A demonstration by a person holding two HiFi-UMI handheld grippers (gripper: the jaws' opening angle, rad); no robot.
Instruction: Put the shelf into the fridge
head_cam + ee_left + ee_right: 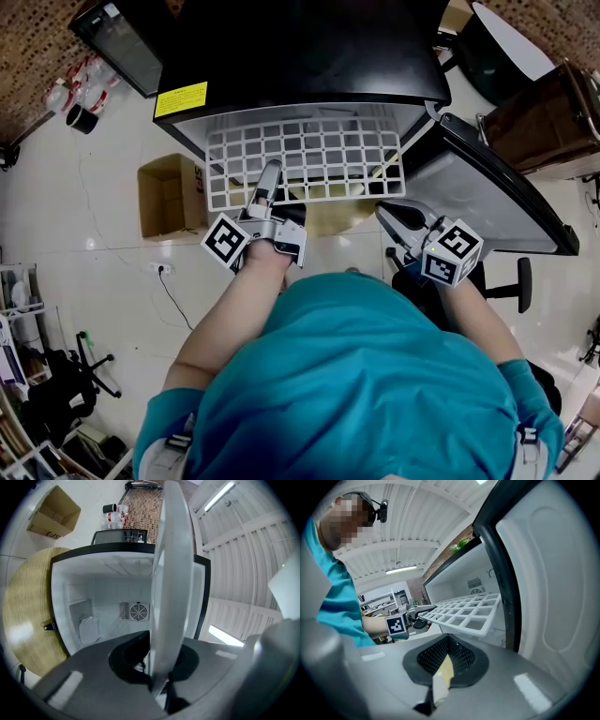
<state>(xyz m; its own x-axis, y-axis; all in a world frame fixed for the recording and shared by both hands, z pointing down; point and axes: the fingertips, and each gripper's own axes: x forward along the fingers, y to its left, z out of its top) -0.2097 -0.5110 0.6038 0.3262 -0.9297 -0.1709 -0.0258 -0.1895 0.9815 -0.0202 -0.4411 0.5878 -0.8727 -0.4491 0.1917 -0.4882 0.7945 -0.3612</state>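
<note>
White floor (98, 183); fridge (300, 47) with yellow label (181, 98), print illegible.

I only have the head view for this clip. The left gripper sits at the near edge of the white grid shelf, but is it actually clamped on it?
Observer: Yes. The left gripper view shows the left gripper with its fingers closed on the shelf, which is seen edge-on.
Operator: And the right one?
Observer: The right gripper has its fingers together on nothing. It is clear of the shelf, beside the open door.
Operator: Anything visible inside?
Observer: A round fan grille on the back wall of the fridge.
</note>
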